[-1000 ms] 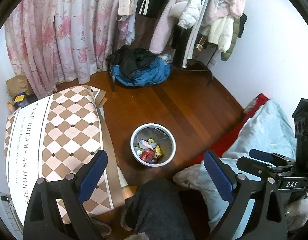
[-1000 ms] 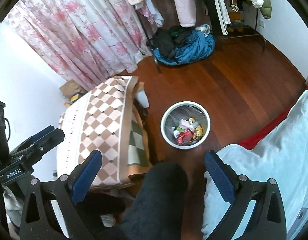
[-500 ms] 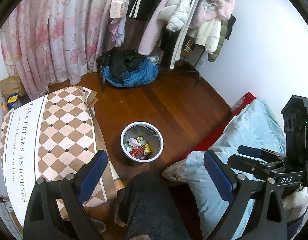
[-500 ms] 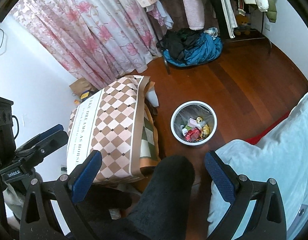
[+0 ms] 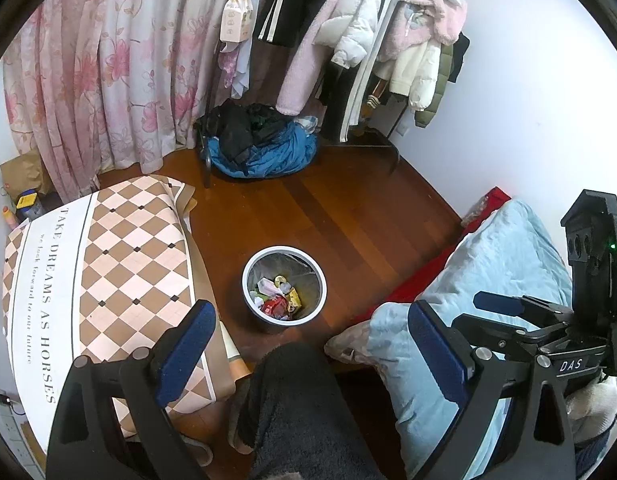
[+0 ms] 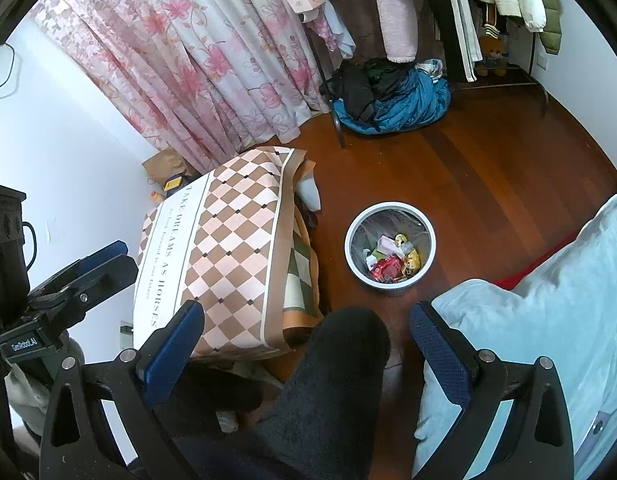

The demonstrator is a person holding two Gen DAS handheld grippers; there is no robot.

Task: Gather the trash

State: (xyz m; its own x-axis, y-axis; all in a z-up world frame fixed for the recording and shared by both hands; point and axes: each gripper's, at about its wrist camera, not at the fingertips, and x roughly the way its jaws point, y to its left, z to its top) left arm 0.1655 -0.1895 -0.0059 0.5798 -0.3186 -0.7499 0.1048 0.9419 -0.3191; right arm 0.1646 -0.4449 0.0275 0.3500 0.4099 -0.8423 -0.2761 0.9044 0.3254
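A round white-rimmed trash bin [image 5: 250,269] stands on the wooden floor, seen also in the right wrist view [image 6: 428,227]. It holds several pieces of trash [image 5: 278,300], among them red and yellow wrappers [image 6: 390,265]. My left gripper [image 5: 312,354] is open and empty, held high above the floor, nearer me than the bin. My right gripper [image 6: 308,354] is open and empty too, at much the same height. Each gripper shows in the other's view, the right one [image 5: 520,312] and the left one [image 6: 88,264].
A table with a brown and pink checked cloth [image 5: 120,264] stands left of the bin. A light blue quilt [image 5: 504,264] on a bed lies to the right. A pile of dark and blue clothes [image 5: 260,144] lies under a clothes rack [image 5: 360,40]. A dark-clad knee [image 6: 332,384] is below.
Both grippers have risen and drawn back, so the bin looks smaller and lower in both views. Both stay open and empty.
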